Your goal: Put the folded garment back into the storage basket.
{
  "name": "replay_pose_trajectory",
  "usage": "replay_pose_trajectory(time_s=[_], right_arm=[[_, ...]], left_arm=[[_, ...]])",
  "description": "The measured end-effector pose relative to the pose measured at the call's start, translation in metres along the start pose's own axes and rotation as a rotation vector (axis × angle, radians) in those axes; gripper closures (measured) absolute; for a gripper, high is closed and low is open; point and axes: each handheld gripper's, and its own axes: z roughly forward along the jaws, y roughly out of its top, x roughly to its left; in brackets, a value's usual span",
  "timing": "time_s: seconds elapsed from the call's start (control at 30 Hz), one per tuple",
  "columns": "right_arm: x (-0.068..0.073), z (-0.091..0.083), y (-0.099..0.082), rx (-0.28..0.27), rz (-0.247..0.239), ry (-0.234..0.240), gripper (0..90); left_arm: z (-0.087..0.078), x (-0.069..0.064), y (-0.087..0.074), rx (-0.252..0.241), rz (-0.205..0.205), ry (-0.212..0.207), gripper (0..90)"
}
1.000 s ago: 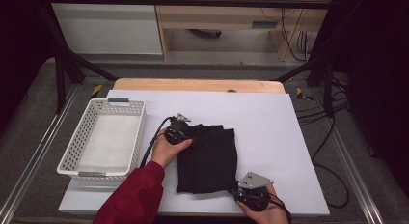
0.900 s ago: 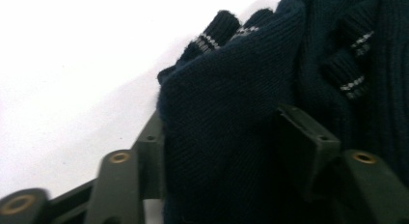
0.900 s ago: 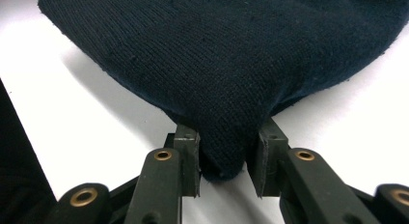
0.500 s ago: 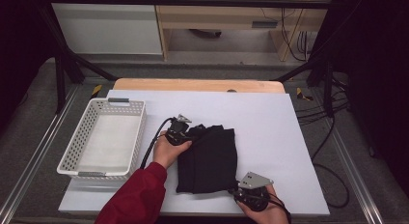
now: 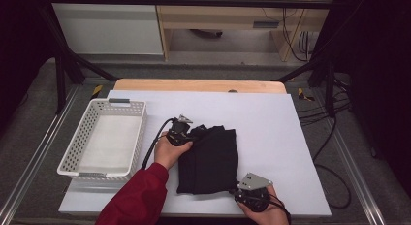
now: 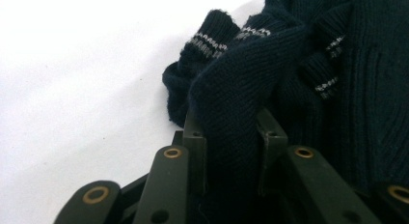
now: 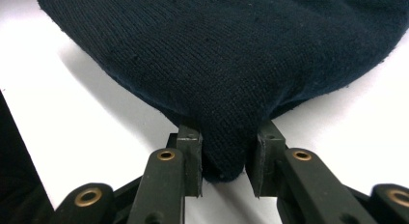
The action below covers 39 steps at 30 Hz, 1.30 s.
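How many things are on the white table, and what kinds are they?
Baskets: 1, the white basket
Sweaters: 1, the dark blue sweater
Grippers: 2, the left gripper and the right gripper, each holding the sweater
Total: 4

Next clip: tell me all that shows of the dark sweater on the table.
The sweater is dark navy knit, folded into a rough rectangle on the white table, right of the basket. Grey-and-white striped cuffs bunch at its far left corner. The left gripper pinches a fold there; the right gripper pinches its near right corner. Both sets of jaws are shut on cloth.
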Motion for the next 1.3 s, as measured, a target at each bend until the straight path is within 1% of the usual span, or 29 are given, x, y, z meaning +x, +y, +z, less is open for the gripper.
replay_pose_trajectory(time_s=[0.03, 0.13, 0.27, 0.4, 0.57, 0.63, 0.7, 0.93, 1.03, 1.13, 1.23, 1.3], right_arm=[[0.000, 0.000, 0.000, -0.001, -0.006, -0.002, 70.9], [0.001, 0.000, 0.000, 0.000, -0.012, -0.006, 71.4], [0.001, 0.000, 0.002, 0.005, -0.018, -0.011, 71.9], [0.002, 0.000, 0.003, 0.015, -0.025, -0.017, 72.6], [0.004, -0.001, 0.005, 0.019, -0.035, -0.032, 73.3], [0.005, -0.002, 0.006, 0.021, -0.035, -0.038, 73.5], [0.005, -0.002, 0.006, 0.019, -0.036, -0.043, 73.7], [0.005, -0.003, 0.008, 0.003, -0.039, -0.048, 74.4], [0.006, -0.004, 0.009, -0.007, -0.038, -0.049, 74.5], [0.006, -0.006, 0.010, -0.016, -0.054, -0.056, 74.6], [0.008, -0.007, 0.011, -0.026, -0.058, -0.062, 74.7], [0.008, -0.008, 0.011, -0.028, -0.062, -0.068, 74.8]], left_arm=[[0.000, 0.000, 0.000, -0.002, -0.005, 0.001, 72.4], [0.000, -0.001, 0.000, 0.001, -0.003, 0.006, 72.7], [0.000, -0.003, 0.002, 0.009, 0.004, 0.019, 73.1], [0.000, -0.006, 0.001, 0.004, 0.018, 0.035, 73.7], [-0.002, -0.007, 0.001, -0.007, 0.007, 0.040, 74.6], [-0.004, -0.009, 0.001, -0.009, 0.023, 0.053, 75.0], [-0.006, -0.011, 0.002, -0.016, 0.024, 0.055, 75.3], [-0.015, -0.014, 0.007, -0.030, 0.031, 0.041, 75.8], [-0.020, -0.017, 0.009, -0.031, 0.056, 0.044, 75.9], [-0.023, -0.021, 0.011, -0.044, 0.063, 0.037, 76.0], [-0.030, -0.025, 0.012, -0.062, 0.068, 0.029, 76.1], [-0.035, -0.027, 0.013, -0.065, 0.077, 0.029, 76.2]])
